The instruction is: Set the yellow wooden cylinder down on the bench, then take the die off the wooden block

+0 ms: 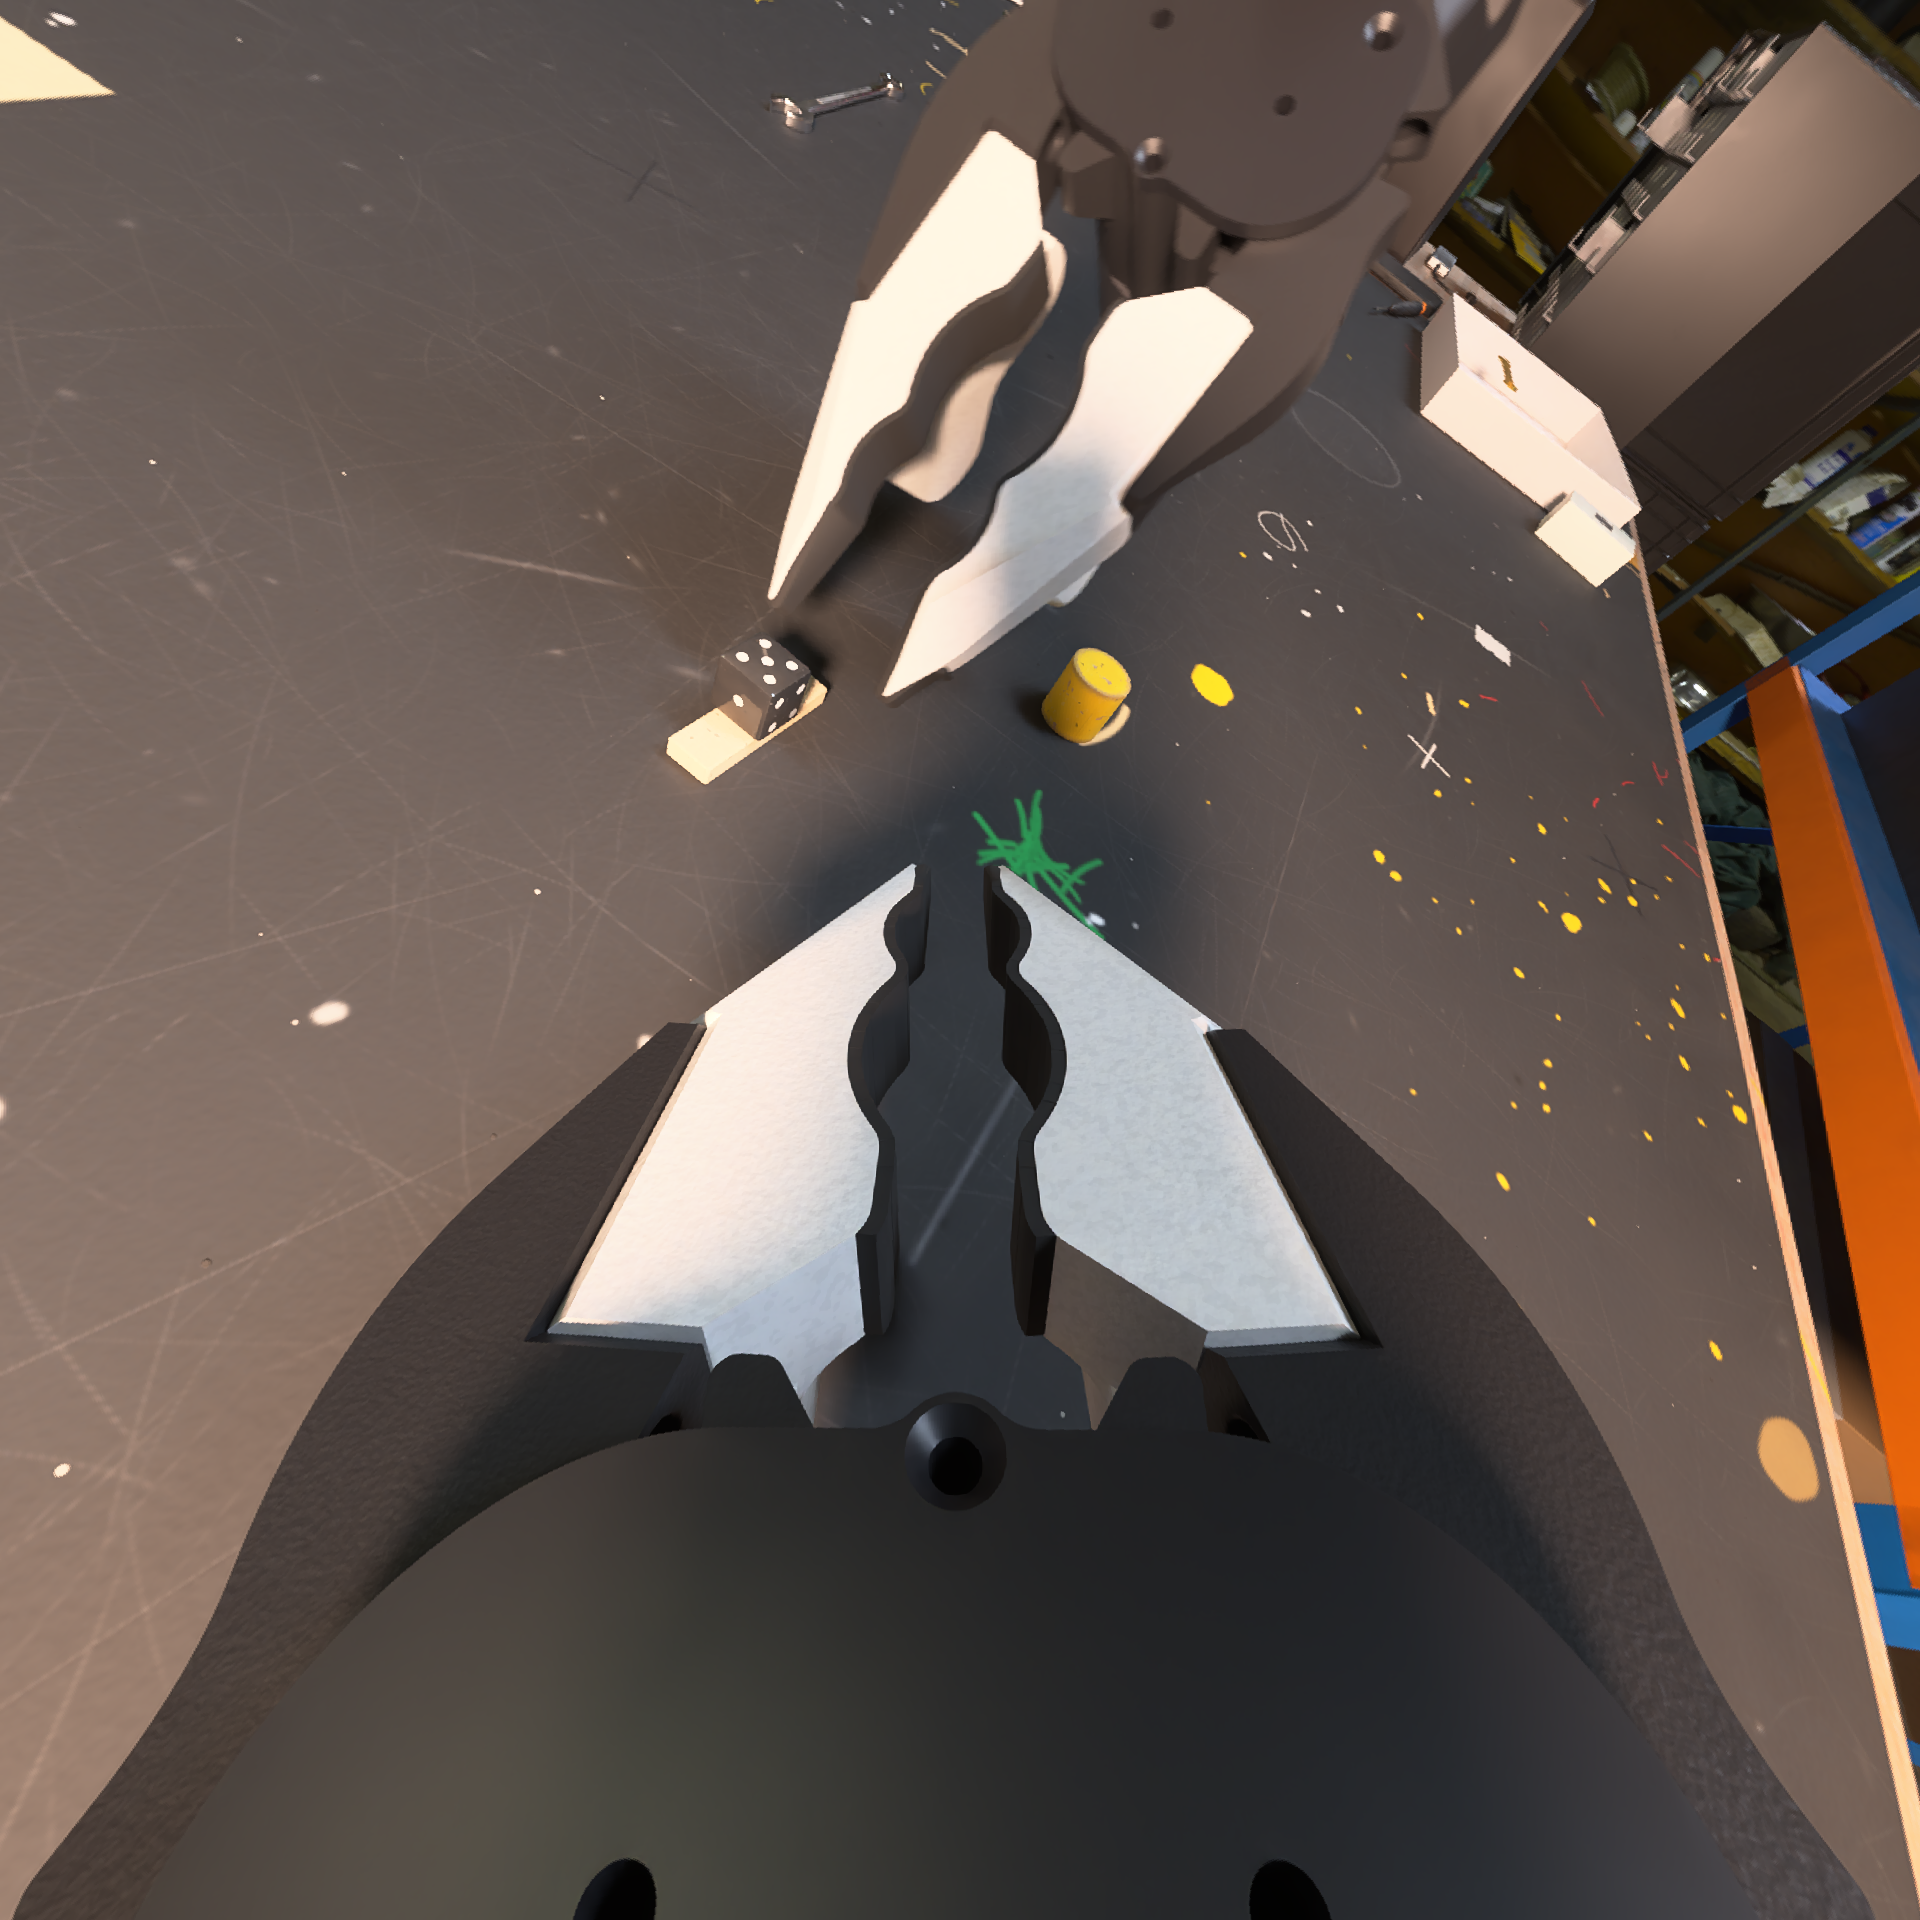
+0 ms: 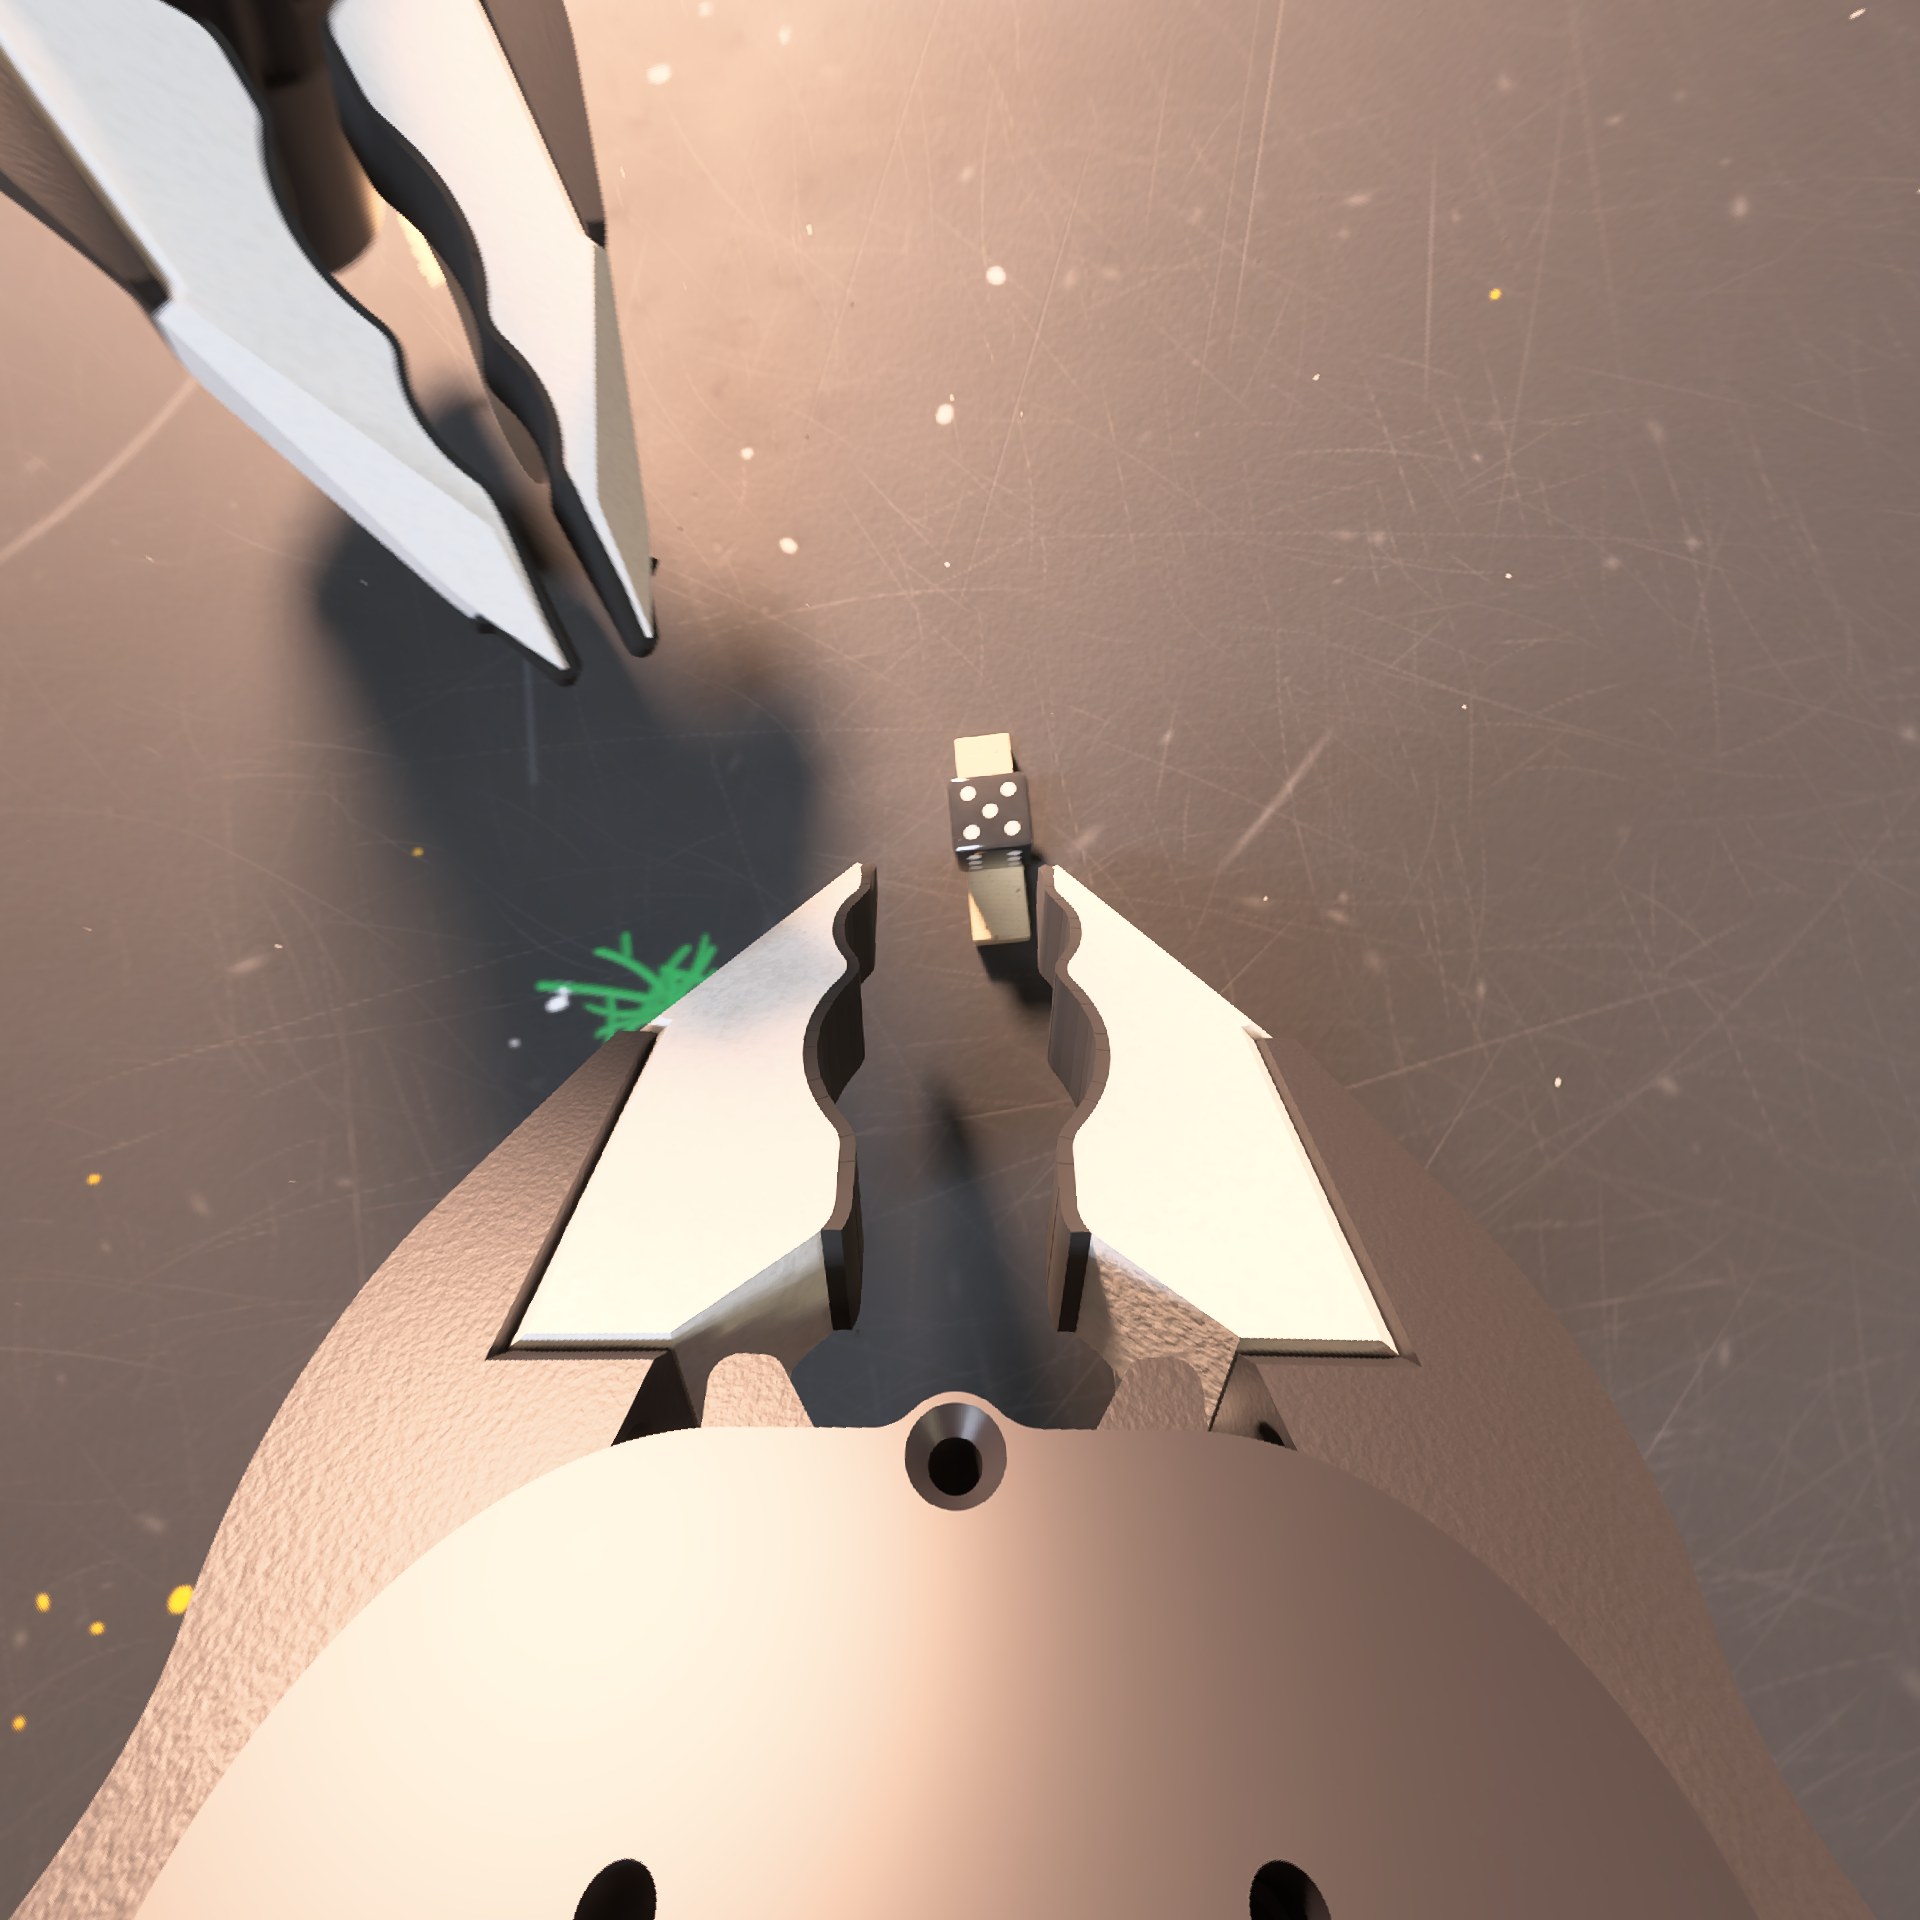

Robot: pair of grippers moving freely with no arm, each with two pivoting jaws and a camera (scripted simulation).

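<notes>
The dark, scratched bench fills both views, spattered with yellow paint and a green scribble near centre frame. The right gripper is the largest thing over it, its fingers spread apart and empty, framing the near end of the wooden block just above the middle of its own view. The left gripper sits in the lower half of its view with only a narrow slit between the fingers and nothing held. The yellow wooden cylinder, right of centre in the left view, already rests on the bench, slightly tilted it seems. The die, dark with white pips, sits on the pale block at about its middle. It looks small, light, rigid and smooth-faced, so it would likely slip or flick away under an off-centre pinch; two opposite flat side faces, clear above the block, seem the sound place to grip.
</notes>
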